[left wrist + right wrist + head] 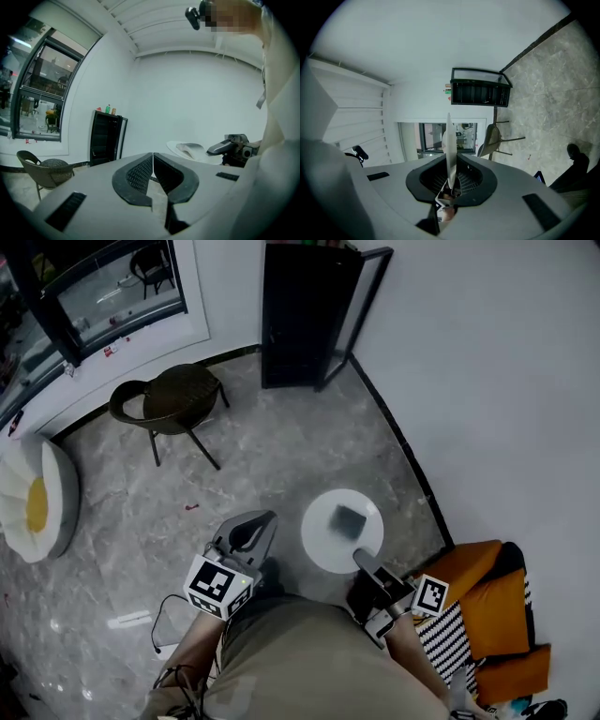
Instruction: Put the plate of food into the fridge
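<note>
khaki clothing of the person (309, 662) filled the bottom of the head view, with both grippers held out just ahead of it. the left gripper (255, 529) had its fingers pressed together with nothing between them, plain in its own view (153, 157). the right gripper (366, 563) pinched the rim of a white plate (323, 542), seen edge-on between the fingers in the right gripper view (449, 150). the plate hung in the air above the floor, level, carrying a dark square of food (350, 521). each gripper bore a cube with black-and-white square markers.

grey marbled floor (272, 465) ran up to plain white walls (487, 381) with a dark skirting. the fridge (295, 320), black and narrow, stood against the far wall, well apart from the plate, its glass door (366, 296) swung open. a dark woven chair (173, 399) stood to its left below a window (103, 287). a white petal-shaped seat with a yellow centre (37, 498) lay at the left edge, and orange cushions (492, 601) with a black-and-white striped one lay at the right. a thin cable (164, 615) trailed on the floor by the person.

small bottles (110, 110) stood on top of the fridge, their labels too small to read.
</note>
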`<state>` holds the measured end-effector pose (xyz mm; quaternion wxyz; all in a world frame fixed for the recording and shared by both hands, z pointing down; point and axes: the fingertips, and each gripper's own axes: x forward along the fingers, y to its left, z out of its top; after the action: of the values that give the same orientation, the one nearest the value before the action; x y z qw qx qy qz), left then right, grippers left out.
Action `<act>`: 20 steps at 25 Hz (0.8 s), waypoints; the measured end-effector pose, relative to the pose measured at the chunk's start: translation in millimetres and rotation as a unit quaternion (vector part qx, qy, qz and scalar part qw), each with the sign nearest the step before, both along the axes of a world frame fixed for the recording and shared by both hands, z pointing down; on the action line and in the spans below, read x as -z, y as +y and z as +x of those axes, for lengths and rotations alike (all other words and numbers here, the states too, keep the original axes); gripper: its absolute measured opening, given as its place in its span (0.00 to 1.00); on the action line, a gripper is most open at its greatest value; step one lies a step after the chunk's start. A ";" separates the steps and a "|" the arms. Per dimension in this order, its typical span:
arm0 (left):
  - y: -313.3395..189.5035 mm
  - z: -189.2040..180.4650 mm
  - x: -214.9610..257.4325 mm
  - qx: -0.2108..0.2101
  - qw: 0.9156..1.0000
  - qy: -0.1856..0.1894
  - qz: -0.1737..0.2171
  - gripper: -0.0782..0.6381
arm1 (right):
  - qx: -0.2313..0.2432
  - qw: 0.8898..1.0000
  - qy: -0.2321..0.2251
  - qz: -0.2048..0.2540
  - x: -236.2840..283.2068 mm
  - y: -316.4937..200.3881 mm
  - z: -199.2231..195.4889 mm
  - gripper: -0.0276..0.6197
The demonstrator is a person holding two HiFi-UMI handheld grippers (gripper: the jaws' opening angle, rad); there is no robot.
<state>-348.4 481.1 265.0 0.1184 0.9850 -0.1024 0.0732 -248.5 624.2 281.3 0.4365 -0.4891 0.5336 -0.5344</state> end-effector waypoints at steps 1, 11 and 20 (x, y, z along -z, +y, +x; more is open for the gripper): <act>-5.5 -2.8 -1.7 0.001 1.000 0.000 -0.003 0.13 | 0.002 1.000 0.000 0.000 -0.1 -7.2 -1.8 0.10; -56.4 -27.5 -17.7 0.018 1.000 -0.016 -0.011 0.13 | 0.019 1.000 0.002 -0.014 -2.5 -64.6 -15.5 0.10; -79.2 -28.8 -23.0 0.030 0.999 -0.021 -0.016 0.13 | 0.048 0.999 0.001 -0.016 -4.4 -102.4 -15.0 0.10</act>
<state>-377.2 401.9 288.0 0.1342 0.9777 -0.1328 0.0922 -263.5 521.8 285.7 0.4021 -0.4705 0.5481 -0.5627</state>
